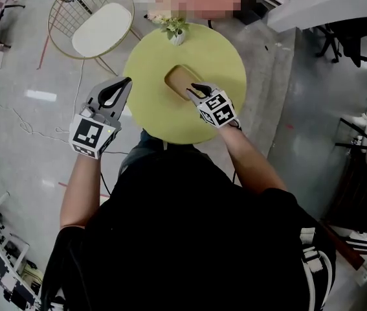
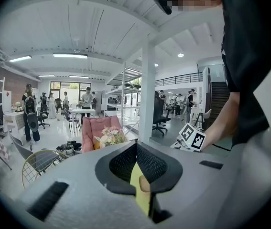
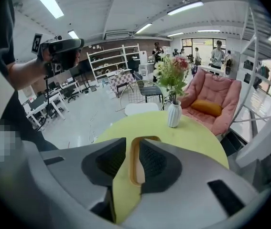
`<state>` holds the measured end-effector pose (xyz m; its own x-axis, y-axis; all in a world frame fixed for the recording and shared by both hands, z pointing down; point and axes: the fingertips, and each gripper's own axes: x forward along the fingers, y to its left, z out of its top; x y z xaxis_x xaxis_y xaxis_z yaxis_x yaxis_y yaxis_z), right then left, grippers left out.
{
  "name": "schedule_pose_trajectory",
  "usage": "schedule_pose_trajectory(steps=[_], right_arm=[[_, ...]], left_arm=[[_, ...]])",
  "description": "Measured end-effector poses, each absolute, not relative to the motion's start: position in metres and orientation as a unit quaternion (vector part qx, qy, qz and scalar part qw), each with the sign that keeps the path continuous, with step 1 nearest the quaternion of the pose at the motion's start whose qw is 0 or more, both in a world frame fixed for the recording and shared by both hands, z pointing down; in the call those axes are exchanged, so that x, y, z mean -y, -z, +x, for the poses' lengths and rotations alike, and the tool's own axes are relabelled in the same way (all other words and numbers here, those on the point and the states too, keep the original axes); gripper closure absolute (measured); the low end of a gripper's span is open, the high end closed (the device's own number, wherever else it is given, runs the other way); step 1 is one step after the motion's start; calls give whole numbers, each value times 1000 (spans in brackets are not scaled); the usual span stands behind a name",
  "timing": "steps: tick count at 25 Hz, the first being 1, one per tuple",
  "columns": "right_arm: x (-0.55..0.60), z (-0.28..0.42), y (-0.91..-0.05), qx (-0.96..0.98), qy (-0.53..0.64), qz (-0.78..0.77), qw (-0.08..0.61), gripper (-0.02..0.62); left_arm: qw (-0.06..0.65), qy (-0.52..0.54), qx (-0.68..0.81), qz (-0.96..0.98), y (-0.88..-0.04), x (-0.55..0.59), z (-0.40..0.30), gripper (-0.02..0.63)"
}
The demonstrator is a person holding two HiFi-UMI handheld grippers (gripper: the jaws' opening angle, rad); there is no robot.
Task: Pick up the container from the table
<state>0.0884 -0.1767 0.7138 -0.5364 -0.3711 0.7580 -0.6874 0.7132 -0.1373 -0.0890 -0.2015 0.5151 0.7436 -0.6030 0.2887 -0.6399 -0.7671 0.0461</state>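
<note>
My right gripper [image 1: 195,91] points down at the tan container [image 1: 180,78]. The container lies flat on the yellow table [image 1: 225,70], just under and in front of the tips. The jaws are apart and the container's near end shows in the gap, but the pads do not press on it. I think they are wide so they can slip over its sides. My left gripper [image 1: 120,88] hangs beside the table's edge, tips together and holding nothing, out of the way.
</note>
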Motion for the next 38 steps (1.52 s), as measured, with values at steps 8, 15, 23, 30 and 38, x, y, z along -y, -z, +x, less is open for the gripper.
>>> schedule_pose_trajectory(steps=[8,15,23,30,38], right_arm=[[161,70,-749,846,-210,277,405,497],[155,72,-778,836,-214,263,431,489],[146,71,-805,828,-206,248,459,482],[143,70,-830,817,-167,217,507,457],[142,67,-858,801,-159,201,540,454]], left_arm=[[76,-132,327,933,-523,198,-86,591],[76,-138,323,933,-529,193,-85,591],[92,-150,322,930,-545,191,-93,591],[108,-160,321,927,-558,187,-98,591],[138,-154,322,924,-571,184,-114,591]])
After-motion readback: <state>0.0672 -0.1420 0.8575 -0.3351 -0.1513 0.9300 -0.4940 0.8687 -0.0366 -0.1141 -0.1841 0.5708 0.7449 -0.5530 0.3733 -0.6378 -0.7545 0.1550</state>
